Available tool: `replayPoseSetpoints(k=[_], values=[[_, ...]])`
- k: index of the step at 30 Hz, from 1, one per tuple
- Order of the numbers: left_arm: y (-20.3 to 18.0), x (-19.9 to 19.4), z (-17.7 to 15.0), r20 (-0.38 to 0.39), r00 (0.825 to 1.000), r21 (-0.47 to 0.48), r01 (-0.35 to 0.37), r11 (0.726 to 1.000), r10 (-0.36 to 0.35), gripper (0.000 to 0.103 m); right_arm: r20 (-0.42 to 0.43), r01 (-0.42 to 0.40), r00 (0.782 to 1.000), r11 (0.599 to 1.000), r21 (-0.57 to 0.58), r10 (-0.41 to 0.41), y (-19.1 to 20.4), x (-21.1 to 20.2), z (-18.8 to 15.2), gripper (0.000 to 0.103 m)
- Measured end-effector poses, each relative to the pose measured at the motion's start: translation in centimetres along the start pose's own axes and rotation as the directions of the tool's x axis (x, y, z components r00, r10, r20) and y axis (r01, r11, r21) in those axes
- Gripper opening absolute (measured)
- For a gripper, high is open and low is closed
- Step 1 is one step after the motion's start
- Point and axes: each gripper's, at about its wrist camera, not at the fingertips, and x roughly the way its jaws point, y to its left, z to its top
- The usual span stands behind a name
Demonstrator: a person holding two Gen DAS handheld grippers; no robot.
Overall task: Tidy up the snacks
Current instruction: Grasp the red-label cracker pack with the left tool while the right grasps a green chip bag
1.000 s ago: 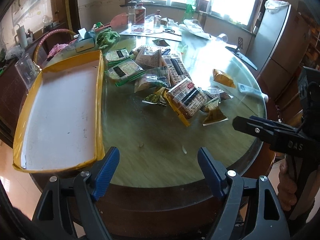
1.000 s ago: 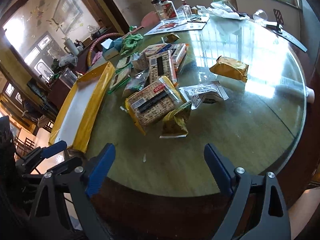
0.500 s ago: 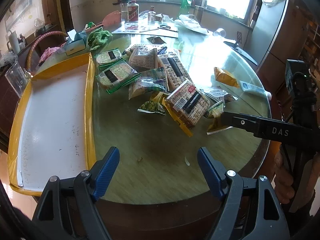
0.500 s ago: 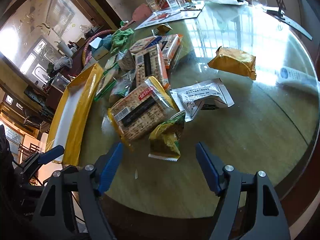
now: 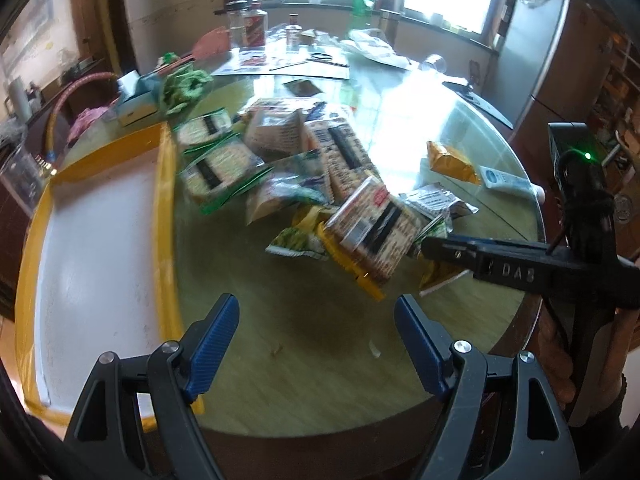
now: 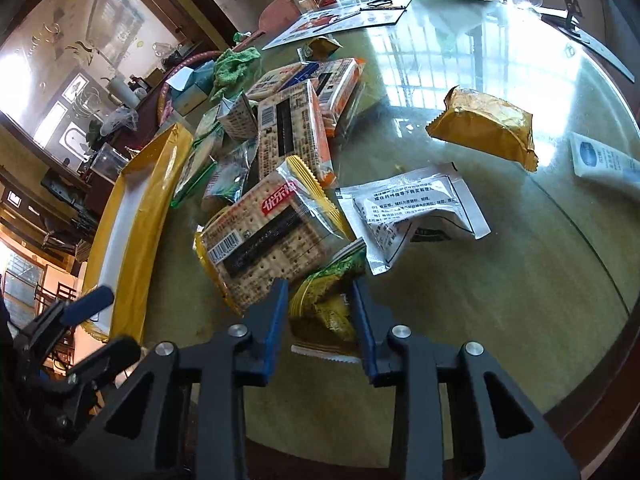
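Green-yellow snack packet between closing right tool pads

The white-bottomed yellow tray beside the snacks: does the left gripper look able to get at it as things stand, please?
Probably yes. The left gripper hangs open over bare table with nothing between its fingers, and the yellow tray lies right alongside, its near wall unobstructed. The snack pile sits beyond, not between them.

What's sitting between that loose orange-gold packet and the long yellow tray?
The snack pile: cracker packs and small bags heaped together. The orange-gold packet lies apart on bare glass; the yellow tray borders the pile's other side. The right wrist view shows it best.
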Motion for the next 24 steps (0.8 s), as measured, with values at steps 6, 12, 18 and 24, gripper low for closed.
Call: replayPoseSetpoints(k=[6, 12, 18, 24], values=[[-1.5, 3.6, 3.9, -0.038, 0.997, 0.054, 0.065, 0.996, -0.063, 0.080, -0.001, -0.001, 1.000, 1.000, -0.012, 0.001, -0.3, -0.8, -0.5, 0.025], [-3.7, 8.4, 6.7, -0.095, 0.995, 0.132, 0.056, 0.990, -0.044, 0.080, 0.027, 0.012, 1.000, 1.000, -0.017, -0.011, -1.2, -2.4, -1.3, 0.013], [-5.9, 8.7, 5.1, -0.136, 0.988, 0.233, 0.108, 0.967, -0.078, 0.077, 0.002, -0.020, 1.000, 1.000, -0.018, 0.020, -2.0, -2.4, -1.5, 0.047], [-6.2, 9.2, 4.8, -0.174, 0.981, 0.230, 0.121, 0.966, -0.081, 0.074, -0.040, -0.003, 0.999, 0.999, -0.040, 0.002, -2.2, -1.2, -2.1, 0.055]])
